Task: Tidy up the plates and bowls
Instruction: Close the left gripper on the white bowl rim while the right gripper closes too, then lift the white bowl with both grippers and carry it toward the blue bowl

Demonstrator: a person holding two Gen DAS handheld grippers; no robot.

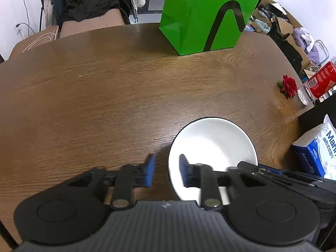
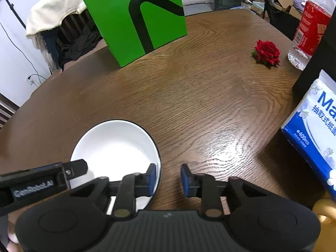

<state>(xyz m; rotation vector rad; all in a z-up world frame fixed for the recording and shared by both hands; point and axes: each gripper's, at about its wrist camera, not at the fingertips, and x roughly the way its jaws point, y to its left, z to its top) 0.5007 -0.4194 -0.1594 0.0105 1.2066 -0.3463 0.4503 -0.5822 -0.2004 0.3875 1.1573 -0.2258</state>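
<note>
Two grippers, one dish. What is the reader looking at? (Desk)

One white bowl (image 1: 212, 145) with a dark rim, sitting empty on a brown wooden table (image 1: 105, 105), near its front edge. The left gripper (image 1: 167, 171) straddles the bowl's left rim, one blue pad inside and one outside. The right gripper (image 2: 168, 177) does the same on the opposite rim. (Photographer)

Have they clamped on it? (Desk)

Both pairs of jaws are drawn narrow about the rim, but a sliver of wood shows between each outer pad and the bowl. I cannot tell whether the pads press on it. (Photographer)

What would doing this step well take? (Desk)

My judgement: seat the pads low enough to catch the sloping wall rather than just the lip, close both sides evenly, then lift level. A glazed bowl looks slippery, and if one side rises first it could tilt and slide out. No second bowl or plate is in view, so where it should go is unclear. (Photographer)

And the setting? (Desk)

The grained tabletop is glossy under the room light. A tall green paper bag (image 1: 205, 16) stands at the far side. A red rose (image 2: 266, 52) lies to the right, beside a red-labelled bottle (image 2: 310, 25). A blue-and-white tissue pack (image 2: 315, 130) sits just right of the bowl. Beyond the table are a chair heaped with clothes and some cardboard boxes. (Photographer)
</note>
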